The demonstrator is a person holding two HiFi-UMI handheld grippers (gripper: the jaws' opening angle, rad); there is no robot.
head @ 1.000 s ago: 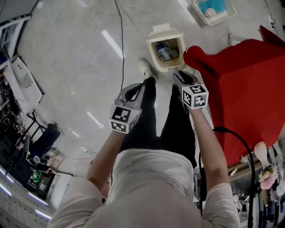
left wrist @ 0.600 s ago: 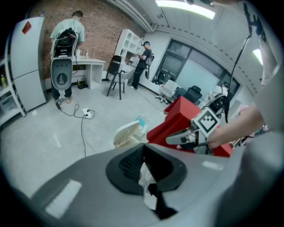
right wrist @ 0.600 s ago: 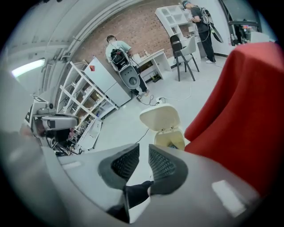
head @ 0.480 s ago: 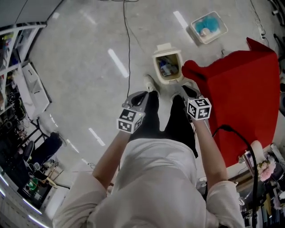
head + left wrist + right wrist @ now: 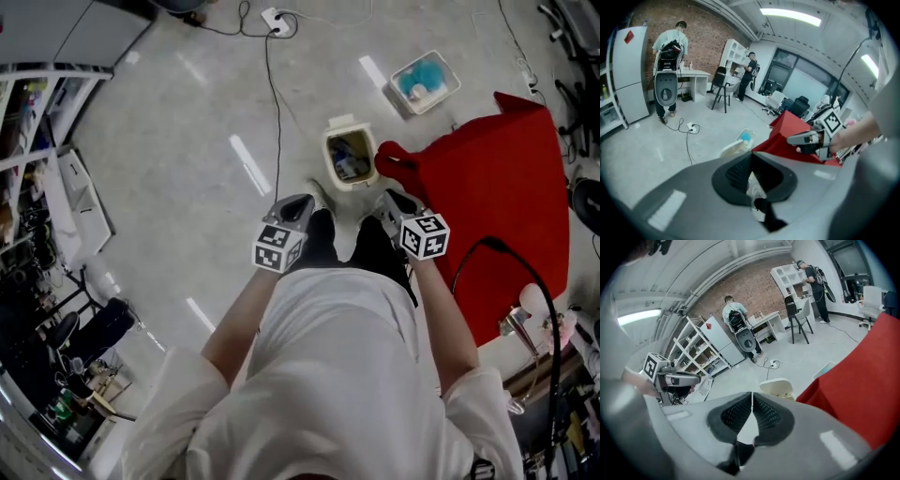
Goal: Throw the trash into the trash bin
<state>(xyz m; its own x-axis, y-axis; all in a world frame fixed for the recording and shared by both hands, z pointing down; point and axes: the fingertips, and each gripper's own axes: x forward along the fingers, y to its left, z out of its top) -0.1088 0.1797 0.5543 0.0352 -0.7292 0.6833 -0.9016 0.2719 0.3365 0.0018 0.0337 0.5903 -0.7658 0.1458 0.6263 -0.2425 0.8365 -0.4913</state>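
The cream trash bin (image 5: 351, 157) stands open on the floor ahead of the person's feet, with trash inside; it also shows as the bin (image 5: 736, 147) and the bin (image 5: 777, 389) in the gripper views. My left gripper (image 5: 304, 201) hangs high above the floor, left of the bin; its jaws meet at the tips (image 5: 751, 155), empty. My right gripper (image 5: 390, 197) is level with it on the right, near the red table's corner. Its jaws have just been closing and now stand shut (image 5: 751, 394) with nothing between them. Each gripper sees the other: right gripper (image 5: 789, 139), left gripper (image 5: 697, 378).
A red-covered table (image 5: 497, 206) fills the right side, its corner right beside the bin. A clear tray with blue contents (image 5: 424, 82) lies beyond the bin. A black cable (image 5: 274, 103) runs to a power strip (image 5: 273, 17). Shelving (image 5: 37, 187) lines the left.
Both grippers have risen away from the bin as the person straightened up. The bin and floor now look smaller and farther below.
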